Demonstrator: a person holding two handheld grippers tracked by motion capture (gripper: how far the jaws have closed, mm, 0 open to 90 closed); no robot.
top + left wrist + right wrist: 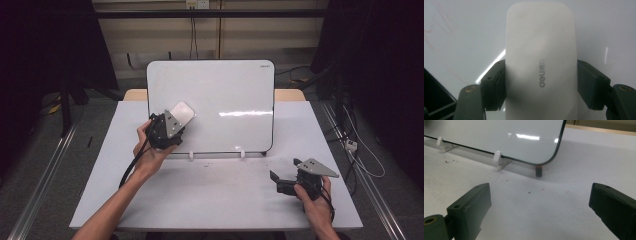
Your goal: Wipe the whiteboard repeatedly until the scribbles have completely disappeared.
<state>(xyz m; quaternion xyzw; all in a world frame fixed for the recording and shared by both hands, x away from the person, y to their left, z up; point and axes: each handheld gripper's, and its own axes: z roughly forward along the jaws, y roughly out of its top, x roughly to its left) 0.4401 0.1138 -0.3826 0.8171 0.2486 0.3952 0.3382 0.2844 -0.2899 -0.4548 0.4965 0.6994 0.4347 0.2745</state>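
The high view shows the left gripper (167, 131) holding a white eraser (181, 114) against the left part of the whiteboard (235, 90), which stands propped on small white clips (190, 156) at the far middle of the table (210, 195). In the left gripper view the jaws pinch the eraser (540, 62) by its two long sides, roughly at its middle, with its flat face turned to the board (461, 32); faint red marks (439, 27) run across the board's upper left there. The step in hand looks like wiping the board clean. To do it well, the eraser's face should stay flat on the surface rather than riding on one edge, the pressure should be light and even so the propped board does not tip back or slide off its clips, and the strokes should overlap and carry over to where the red traces lie. The right gripper (295, 181) rests low on the near right of the table, well apart from the board, its jaws spread with nothing between them; it could steady the board's lower right corner (554, 157) if the wiping starts to shift it.
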